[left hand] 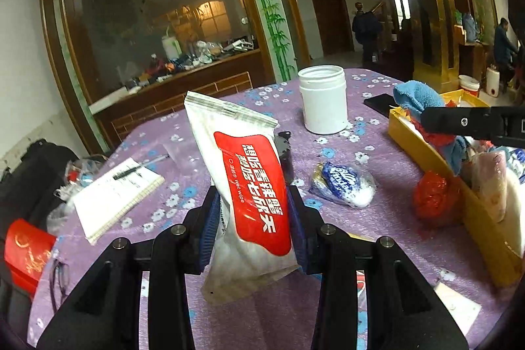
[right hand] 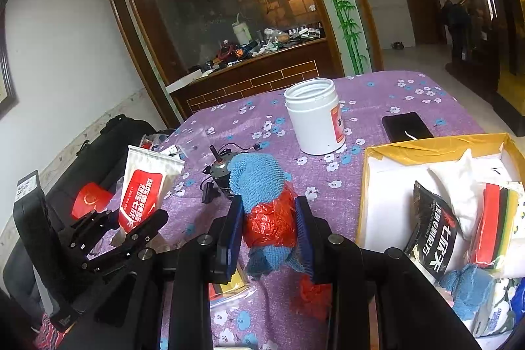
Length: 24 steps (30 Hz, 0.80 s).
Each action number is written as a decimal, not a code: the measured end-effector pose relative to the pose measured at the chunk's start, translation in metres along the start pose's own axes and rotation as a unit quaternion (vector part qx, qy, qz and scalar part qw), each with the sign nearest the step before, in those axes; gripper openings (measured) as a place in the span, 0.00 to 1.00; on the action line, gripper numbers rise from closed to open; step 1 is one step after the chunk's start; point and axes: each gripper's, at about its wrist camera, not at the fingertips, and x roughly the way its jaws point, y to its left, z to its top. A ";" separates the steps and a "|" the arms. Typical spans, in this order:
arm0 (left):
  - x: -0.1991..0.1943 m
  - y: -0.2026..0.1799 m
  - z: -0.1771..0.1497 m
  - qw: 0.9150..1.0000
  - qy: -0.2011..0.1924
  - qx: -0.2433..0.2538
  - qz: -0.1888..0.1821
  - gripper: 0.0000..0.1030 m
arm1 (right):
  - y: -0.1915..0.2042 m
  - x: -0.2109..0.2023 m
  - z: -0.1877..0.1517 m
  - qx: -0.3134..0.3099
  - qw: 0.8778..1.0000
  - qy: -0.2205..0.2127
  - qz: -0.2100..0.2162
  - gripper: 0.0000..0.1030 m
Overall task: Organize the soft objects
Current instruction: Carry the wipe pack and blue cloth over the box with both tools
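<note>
Left wrist view: our left gripper (left hand: 252, 218) pinches the wet wipe packet (left hand: 244, 182) upright above the purple tablecloth (left hand: 377, 218); the grip sits low, so we judge the top-heavy packet could tip or slide out. Tissue pack (left hand: 343, 184) and red bag (left hand: 431, 195) lie loose beside the yellow box (left hand: 423, 150).

Right wrist view: our right gripper (right hand: 270, 228) clamps a blue cloth and red plastic bundle (right hand: 265, 205) left of the box; loose plastic could snag. Box contents run off frame at right.

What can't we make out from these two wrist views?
- Jar contents: both views, its wall hides the inside.
- Box right end: cut off by the frame edge, both views.
- Left tool: wet wipe pack hides the table behind.
- Right tool: red bag and blue cloth bundle covers the motor partly.
</note>
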 end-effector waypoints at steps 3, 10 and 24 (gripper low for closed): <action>-0.002 -0.003 -0.001 1.000 -0.006 0.009 0.009 0.36 | 0.001 0.000 0.000 -0.001 1.000 0.000 0.000 0.31; -0.003 -0.007 -0.001 1.000 -0.013 0.021 0.020 0.36 | 0.002 -0.001 -0.001 -0.001 1.000 0.000 0.000 0.31; -0.003 -0.012 -0.002 0.999 -0.016 0.030 0.029 0.36 | 0.002 -0.001 0.001 0.000 1.000 0.000 -0.003 0.31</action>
